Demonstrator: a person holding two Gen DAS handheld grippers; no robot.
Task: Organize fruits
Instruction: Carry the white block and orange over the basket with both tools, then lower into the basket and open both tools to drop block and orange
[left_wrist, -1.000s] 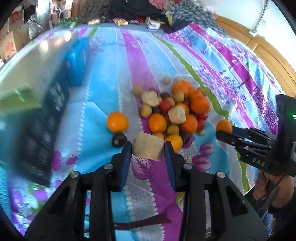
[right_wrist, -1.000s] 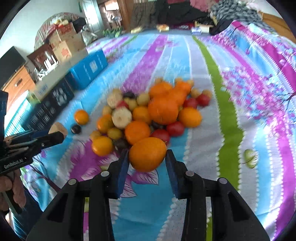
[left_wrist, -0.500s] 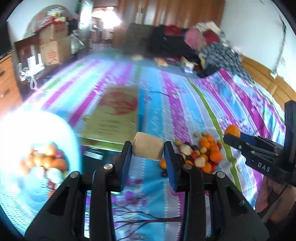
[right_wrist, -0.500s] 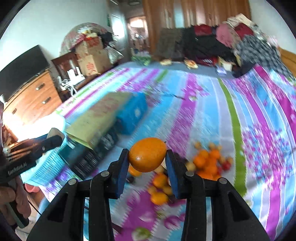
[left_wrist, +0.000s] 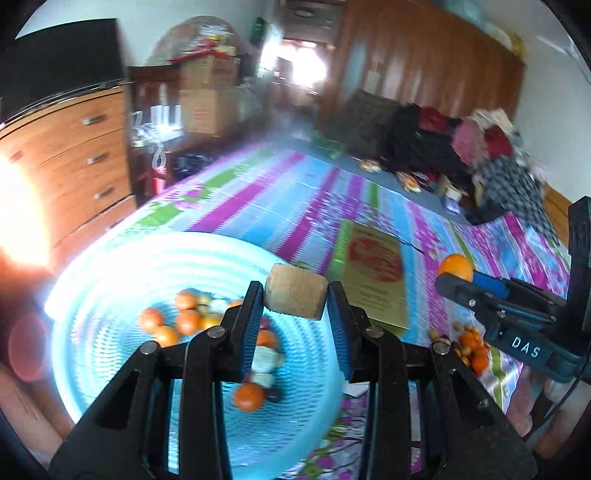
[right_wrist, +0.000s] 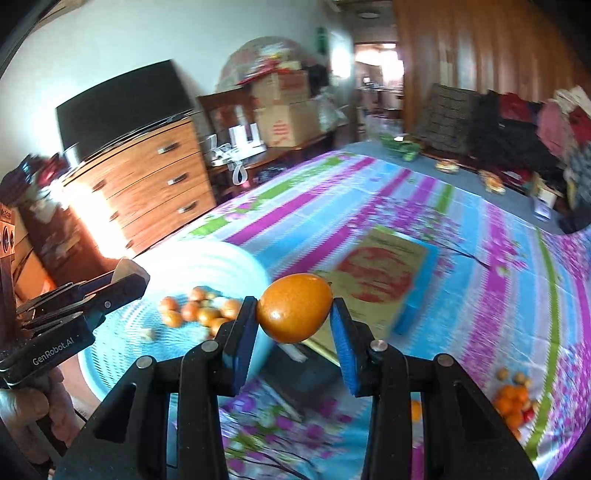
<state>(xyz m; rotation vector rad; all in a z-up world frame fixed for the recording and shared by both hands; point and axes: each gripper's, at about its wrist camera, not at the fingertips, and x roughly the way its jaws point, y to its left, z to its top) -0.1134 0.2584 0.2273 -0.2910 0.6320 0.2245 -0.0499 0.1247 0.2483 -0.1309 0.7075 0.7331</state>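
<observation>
My left gripper (left_wrist: 296, 299) is shut on a tan, rough-skinned fruit (left_wrist: 295, 295) and hangs above a light blue basket (left_wrist: 110, 266) that holds several oranges and small fruits (left_wrist: 177, 321). My right gripper (right_wrist: 294, 314) is shut on an orange (right_wrist: 294, 313), to the right of the basket (right_wrist: 207, 266). It also shows in the left wrist view as the right gripper (left_wrist: 454, 275) with the orange (left_wrist: 455, 266) at its tip. The left gripper (right_wrist: 125, 277) appears at the left edge of the right wrist view. The loose fruit pile (right_wrist: 513, 402) lies far right on the bedspread.
A flat box with a red print (right_wrist: 380, 280) lies on the striped bedspread (right_wrist: 480, 280) beside the basket. A wooden chest of drawers (right_wrist: 155, 192), cardboard boxes (right_wrist: 284, 110) and heaped clothes (left_wrist: 480, 147) ring the bed. A hand (right_wrist: 26, 406) holds the left gripper.
Both grippers lifted away from the fruit pile and swung left with their fruits. The blue basket has come under the left gripper, and the pile has dropped to the far right.
</observation>
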